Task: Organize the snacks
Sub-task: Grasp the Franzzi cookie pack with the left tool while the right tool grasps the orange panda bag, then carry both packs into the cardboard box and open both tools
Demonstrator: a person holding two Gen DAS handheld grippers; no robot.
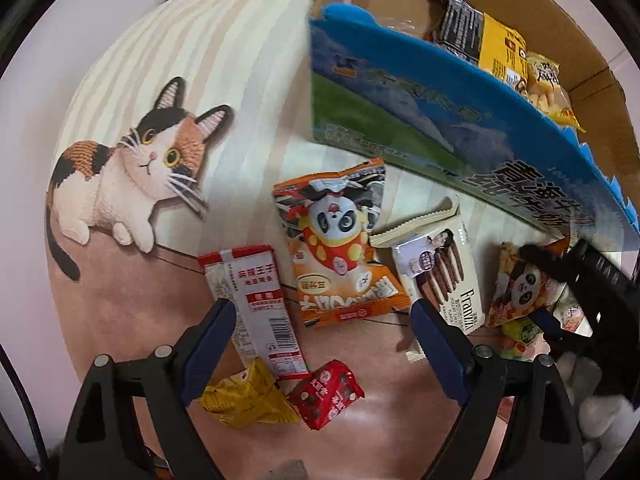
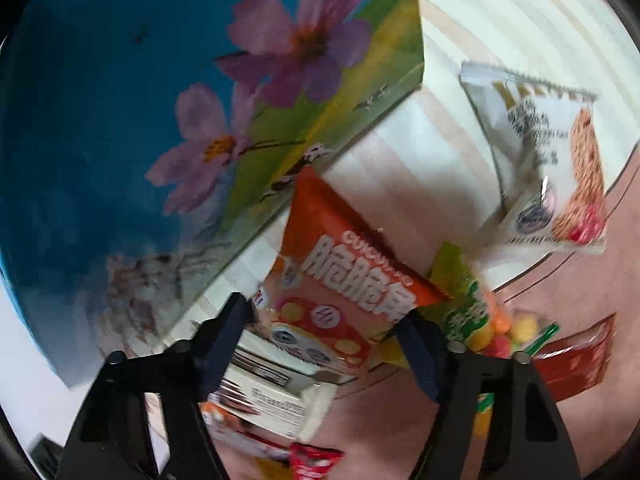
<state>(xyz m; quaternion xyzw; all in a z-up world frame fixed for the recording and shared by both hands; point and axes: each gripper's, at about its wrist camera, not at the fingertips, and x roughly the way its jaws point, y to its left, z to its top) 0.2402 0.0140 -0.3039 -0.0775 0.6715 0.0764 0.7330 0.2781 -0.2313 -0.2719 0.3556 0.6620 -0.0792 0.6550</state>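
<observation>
A mat (image 1: 248, 92) with cream and beige stripes on its far part and a plain pinkish-brown band on its near part covers the surface. A calico cat picture (image 1: 132, 176) sits toward the mat's left edge, lying across the line where stripes meet the brown band, its dark tail curling down onto the brown. Beyond the mat's far left edge, pale floor (image 1: 92, 20) shows.

A cream-and-beige striped cloth with a knitted calico cat print (image 1: 132, 168) at nine o'clock covers the table (image 1: 400, 408).
</observation>
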